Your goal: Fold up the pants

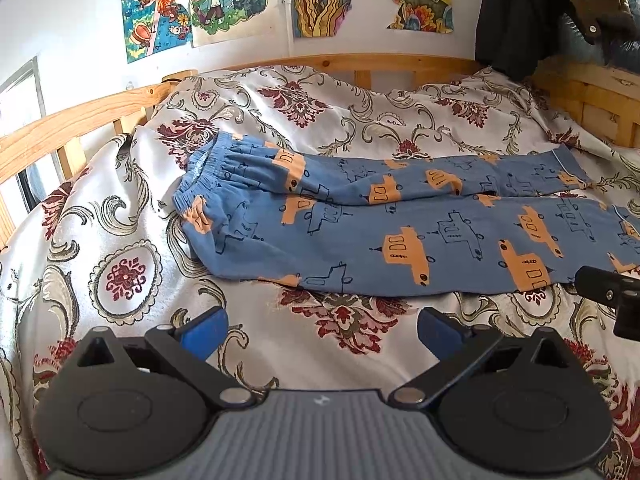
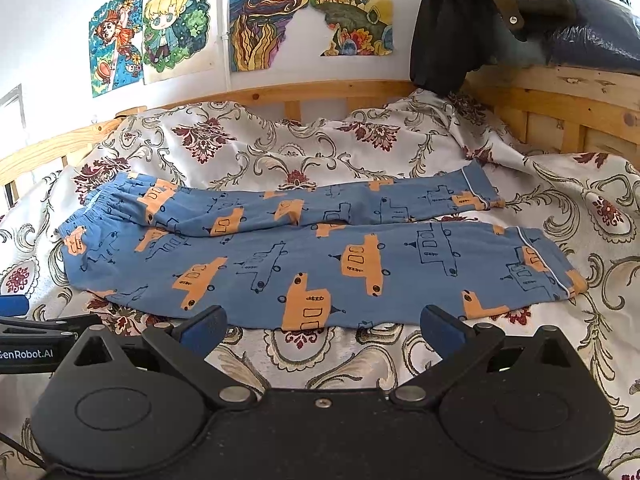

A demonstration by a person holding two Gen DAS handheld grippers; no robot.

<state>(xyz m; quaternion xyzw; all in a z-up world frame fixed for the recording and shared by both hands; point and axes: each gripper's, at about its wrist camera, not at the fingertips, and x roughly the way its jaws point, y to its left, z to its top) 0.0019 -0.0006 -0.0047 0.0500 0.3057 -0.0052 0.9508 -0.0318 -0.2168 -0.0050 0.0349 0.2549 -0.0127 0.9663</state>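
Observation:
Blue pants (image 1: 400,236) (image 2: 320,256) with orange car prints lie flat across the bed, waistband (image 1: 208,172) (image 2: 100,204) at the left, cuffs (image 2: 552,264) at the right. The two legs lie side by side, the far one partly under the near one. My left gripper (image 1: 322,330) hovers open over the bedspread just in front of the pants' near edge, toward the waist half. My right gripper (image 2: 322,326) is open too, its blue fingertips (image 2: 436,326) at the near hem of the front leg. Neither holds anything.
A floral bedspread (image 1: 132,276) (image 2: 420,360) covers the bed inside a wooden rail (image 1: 60,128) (image 2: 560,100). Dark clothing (image 2: 444,28) hangs at the far right corner. Drawings (image 1: 192,4) are stuck on the wall. The other gripper's body (image 1: 612,288) (image 2: 32,344) shows at each view's edge.

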